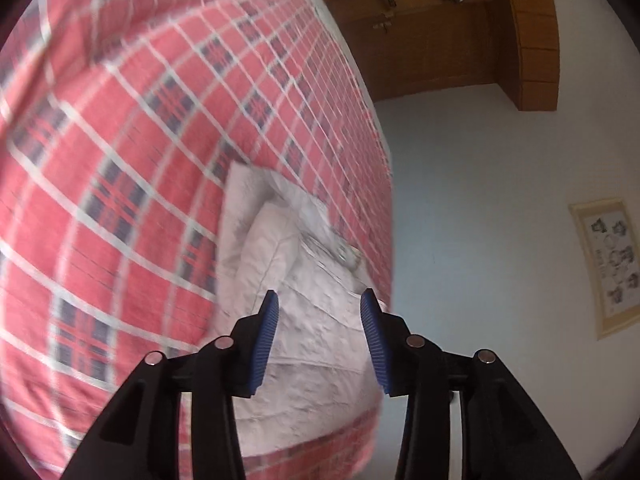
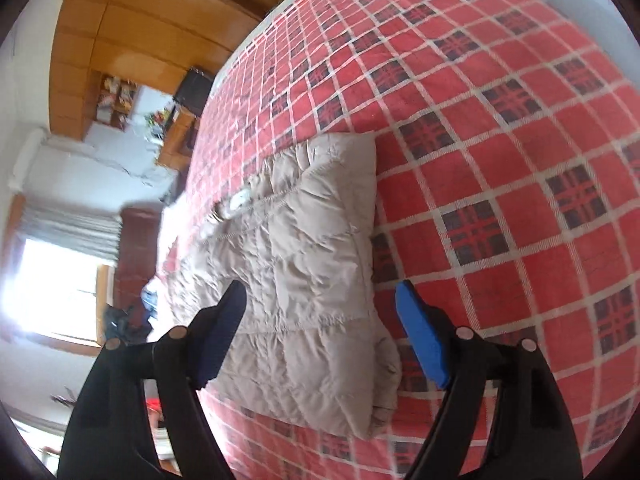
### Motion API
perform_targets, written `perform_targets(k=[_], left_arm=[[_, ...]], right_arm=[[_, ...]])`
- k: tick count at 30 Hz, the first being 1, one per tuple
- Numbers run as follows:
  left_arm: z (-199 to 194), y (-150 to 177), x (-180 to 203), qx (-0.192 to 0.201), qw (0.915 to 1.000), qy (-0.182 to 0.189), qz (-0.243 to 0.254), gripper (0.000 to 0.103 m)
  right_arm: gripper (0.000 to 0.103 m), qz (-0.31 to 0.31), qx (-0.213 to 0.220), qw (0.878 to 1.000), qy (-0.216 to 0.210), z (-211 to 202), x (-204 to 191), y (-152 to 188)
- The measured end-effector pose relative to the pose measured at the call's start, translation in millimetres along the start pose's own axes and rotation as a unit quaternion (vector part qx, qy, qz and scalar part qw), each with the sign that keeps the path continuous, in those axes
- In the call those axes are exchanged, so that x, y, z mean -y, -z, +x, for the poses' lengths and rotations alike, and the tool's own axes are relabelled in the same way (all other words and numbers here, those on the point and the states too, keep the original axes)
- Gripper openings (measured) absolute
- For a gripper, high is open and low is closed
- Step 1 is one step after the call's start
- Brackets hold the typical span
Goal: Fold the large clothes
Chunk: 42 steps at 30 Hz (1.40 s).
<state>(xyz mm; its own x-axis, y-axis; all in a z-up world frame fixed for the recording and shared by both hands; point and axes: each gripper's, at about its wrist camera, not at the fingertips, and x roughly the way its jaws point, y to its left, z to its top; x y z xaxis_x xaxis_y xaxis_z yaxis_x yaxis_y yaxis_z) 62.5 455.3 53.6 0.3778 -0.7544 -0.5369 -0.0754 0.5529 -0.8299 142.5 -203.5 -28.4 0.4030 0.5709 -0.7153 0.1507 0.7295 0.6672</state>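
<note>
- Red checked bedcover with white lines and dark plaid squares (image 2: 500, 128) fills most of both views; behind it I see wooden cupboards (image 2: 132, 20), a pale wall, and a bright window with a curtain (image 2: 52, 276) on the right wrist view.
- On this cover, close to the near edge of the bed, lies the beige quilted padded jacket (image 2: 312, 248); it looks already folded into a long, thick packet, with one narrow strip doubled along its side.
- My left gripper (image 1: 320, 336) has its blue ribbed pads spread apart and holds nothing; it hangs above the near end of the jacket, not touching it as far as I can tell; this view is blurred.
- My right gripper (image 2: 320, 332) is also spread wide and empty; its two fingers stand on either side of the jacket's near part, above it.
- I judge that the next step is one more fold, the near end over the far end; to do it well I should take both near corners at the same level, pinch all layers together because the padding is thick and slippery, lift only a little, and carry both sides evenly so the packet does not open.
- The risk, I think, is that only the top layer is caught; then the inner fold will slide out.
</note>
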Motion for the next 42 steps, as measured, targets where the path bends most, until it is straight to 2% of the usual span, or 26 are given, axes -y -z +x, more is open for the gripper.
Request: perform_targets(k=[2, 3, 5, 7, 12, 14, 15, 16, 17, 19, 23, 25, 31, 35, 38, 42], left_arm=[[7, 1, 11, 0.000, 0.9977, -0.053, 0.043, 0.045], [15, 3, 18, 0.002, 0.9935, -0.088, 0.072, 0.047], [30, 5, 29, 0.000, 0.9838, -0.134, 0.119, 0.051], [46, 10, 37, -0.007, 0.9729, -0.168, 0.158, 0.054], [80, 12, 49, -0.013, 0.9538, -0.214, 0.210, 0.061], [95, 10, 54, -0.014, 0.9434, -0.242, 0.227, 0.059], [100, 11, 56, -0.015, 0.9412, -0.245, 0.231, 0.058], [103, 12, 60, -0.016, 0.9396, -0.245, 0.238, 0.046], [104, 15, 63, -0.014, 0.9368, -0.249, 0.245, 0.025], [97, 23, 73, 0.004, 0.9338, -0.240, 0.265, 0.015], [69, 38, 94, 0.050, 0.9294, -0.212, 0.298, 0.009], [55, 43, 104, 0.069, 0.9311, -0.195, 0.301, 0.008], [37, 28, 133, 0.120, 0.9316, -0.168, 0.299, 0.007], [46, 1, 146, 0.139, 0.9311, -0.166, 0.294, 0.007], [59, -20, 149, 0.146, 0.9271, -0.179, 0.295, 0.007], [96, -50, 131, 0.117, 0.9299, -0.211, 0.278, 0.007]], right_arm=[[0.080, -0.026, -0.003, 0.999, 0.022, 9, -11, 0], [0.082, -0.040, -0.005, 0.998, 0.038, 16, -19, -1], [0.082, -0.058, -0.010, 0.997, 0.053, 27, -26, -4], [0.083, -0.077, -0.016, 0.994, 0.070, 43, -35, -11], [0.083, -0.111, -0.024, 0.987, 0.116, 75, -43, -20], [0.073, -0.123, -0.022, 0.983, 0.136, 85, -47, -22], [0.055, -0.129, -0.021, 0.982, 0.140, 86, -48, -21], [0.039, -0.135, -0.019, 0.980, 0.141, 86, -50, -20], [0.033, -0.143, -0.016, 0.980, 0.138, 83, -52, -17], [0.015, -0.153, -0.005, 0.979, 0.136, 75, -56, -13], [0.009, -0.171, 0.024, 0.977, 0.121, 44, -66, -1], [0.009, -0.174, 0.037, 0.978, 0.106, 28, -71, 3], [0.008, -0.163, 0.079, 0.981, 0.072, -5, -86, -14], [0.008, -0.153, 0.102, 0.981, 0.066, -6, -97, -45], [0.008, -0.153, 0.109, 0.979, 0.076, 3, -100, -65], [0.008, -0.142, 0.099, 0.980, 0.097, 34, -95, -94]])
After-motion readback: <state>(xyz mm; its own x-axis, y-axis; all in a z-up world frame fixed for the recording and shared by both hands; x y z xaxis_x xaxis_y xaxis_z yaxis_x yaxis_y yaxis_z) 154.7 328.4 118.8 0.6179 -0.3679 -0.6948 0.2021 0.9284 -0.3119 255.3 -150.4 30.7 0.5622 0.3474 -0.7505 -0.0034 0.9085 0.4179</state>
